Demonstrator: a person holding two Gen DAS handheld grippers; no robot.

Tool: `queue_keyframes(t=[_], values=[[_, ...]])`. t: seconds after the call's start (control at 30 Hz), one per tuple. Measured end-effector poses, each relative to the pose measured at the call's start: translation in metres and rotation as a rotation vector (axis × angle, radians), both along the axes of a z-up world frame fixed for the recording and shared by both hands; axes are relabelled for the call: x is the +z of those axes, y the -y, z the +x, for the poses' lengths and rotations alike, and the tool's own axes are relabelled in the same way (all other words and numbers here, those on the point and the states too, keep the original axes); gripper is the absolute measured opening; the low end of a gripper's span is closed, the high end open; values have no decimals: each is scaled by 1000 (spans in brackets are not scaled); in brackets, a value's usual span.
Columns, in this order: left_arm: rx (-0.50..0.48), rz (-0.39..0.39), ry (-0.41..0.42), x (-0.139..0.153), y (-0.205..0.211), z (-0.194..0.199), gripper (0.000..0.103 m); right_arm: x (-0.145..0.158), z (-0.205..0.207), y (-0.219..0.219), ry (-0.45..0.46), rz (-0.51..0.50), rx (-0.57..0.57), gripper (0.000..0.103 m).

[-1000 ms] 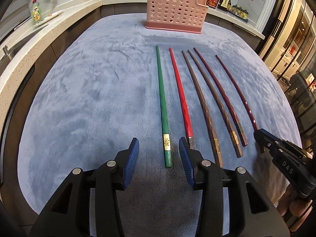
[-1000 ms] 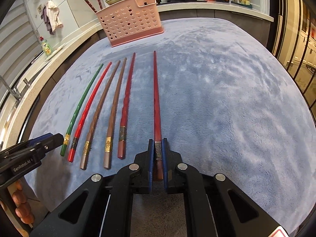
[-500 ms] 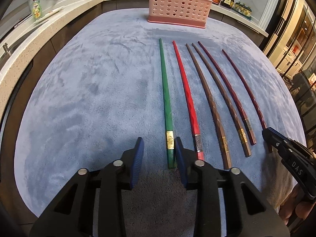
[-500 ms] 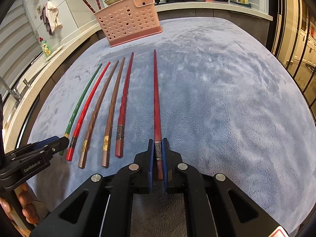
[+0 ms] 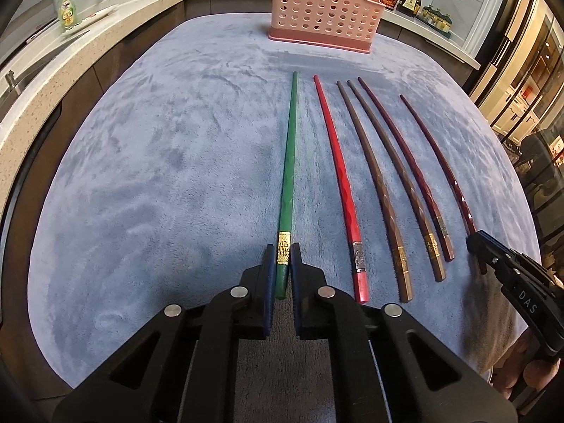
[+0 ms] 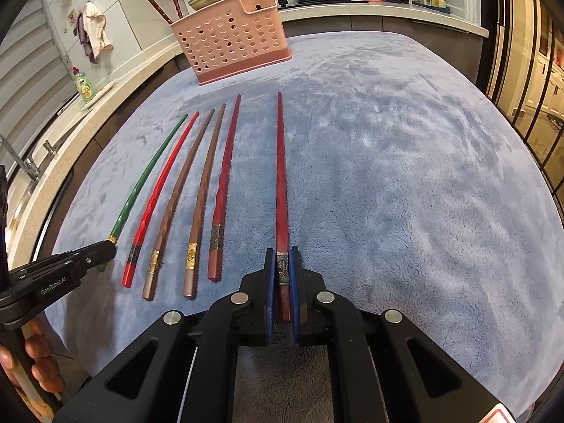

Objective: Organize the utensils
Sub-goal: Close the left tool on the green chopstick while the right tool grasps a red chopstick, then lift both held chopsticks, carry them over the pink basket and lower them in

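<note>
Left wrist view: the left gripper [image 5: 281, 275] pinches the green chopstick [image 5: 289, 162] at its thick end (best leverage), flat on the blue cloth [image 5: 141, 176], tip toward the pink basket [image 5: 326, 7].

Right wrist view: the right gripper [image 6: 282, 282] clamps the dark red chopstick [image 6: 281, 176] likewise, lengthwise, pointing toward the basket.

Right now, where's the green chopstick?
The green chopstick lies leftmost in the row on the blue mat, beside the red chopstick. The left tool is shut on its gold-banded end, its tip pointing toward the pink basket.
</note>
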State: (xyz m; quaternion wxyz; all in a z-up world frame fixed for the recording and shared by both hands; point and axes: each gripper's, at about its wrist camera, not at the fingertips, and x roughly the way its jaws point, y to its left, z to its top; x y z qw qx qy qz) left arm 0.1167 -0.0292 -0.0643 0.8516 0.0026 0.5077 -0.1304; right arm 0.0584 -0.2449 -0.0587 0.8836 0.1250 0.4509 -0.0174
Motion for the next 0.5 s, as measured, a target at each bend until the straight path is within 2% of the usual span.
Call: queue_keyframes(t=[0.23,0.5], values=[[11,-33,39,25,-6,0,7,27,-2,8,56,10,-15,7],[18,-88,111,70,-13,6,7,79,3,24,171,14,-43,7]])
